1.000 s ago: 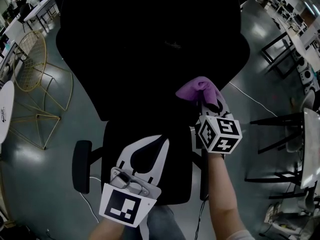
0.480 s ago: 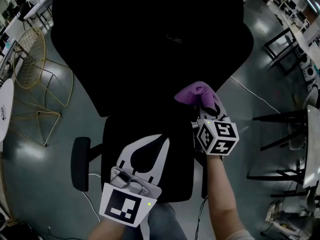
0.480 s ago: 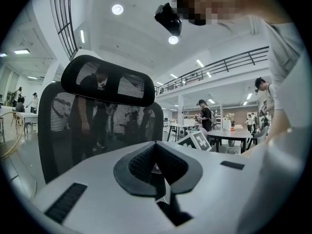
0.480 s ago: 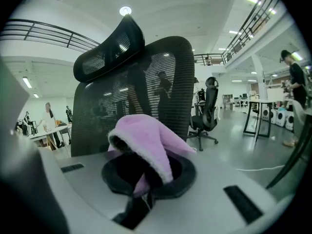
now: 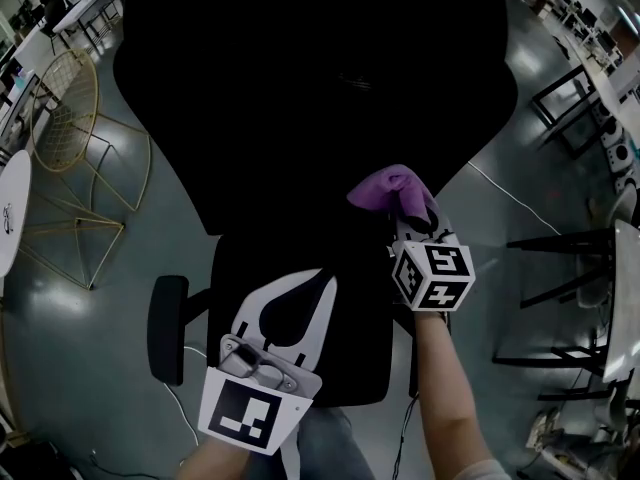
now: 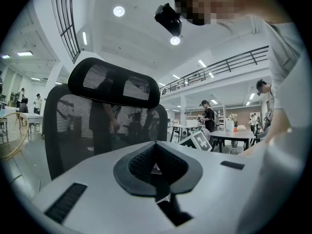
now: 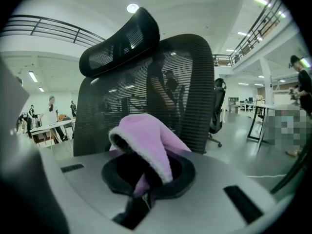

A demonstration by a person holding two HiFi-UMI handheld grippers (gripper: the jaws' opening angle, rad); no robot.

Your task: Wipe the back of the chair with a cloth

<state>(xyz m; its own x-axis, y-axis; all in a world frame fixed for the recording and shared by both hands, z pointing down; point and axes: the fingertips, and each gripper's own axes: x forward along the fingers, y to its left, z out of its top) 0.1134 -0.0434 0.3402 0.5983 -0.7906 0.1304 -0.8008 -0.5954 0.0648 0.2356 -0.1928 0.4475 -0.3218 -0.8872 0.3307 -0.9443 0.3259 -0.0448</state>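
Head view: R hand-held gripper (image 5: 412,214) pinches cloth (image 5: 390,185) by chair (image 5: 300,98).

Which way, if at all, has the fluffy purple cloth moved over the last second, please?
Yes, slightly: against the black mesh chair back, the purple cloth in the right tool has slid a little lower, towards the seat.

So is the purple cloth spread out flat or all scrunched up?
Scrunched up. The cloth bulges as a folded lump out of the right hand-held gripper, whose jaws are pinched shut on its lower end.
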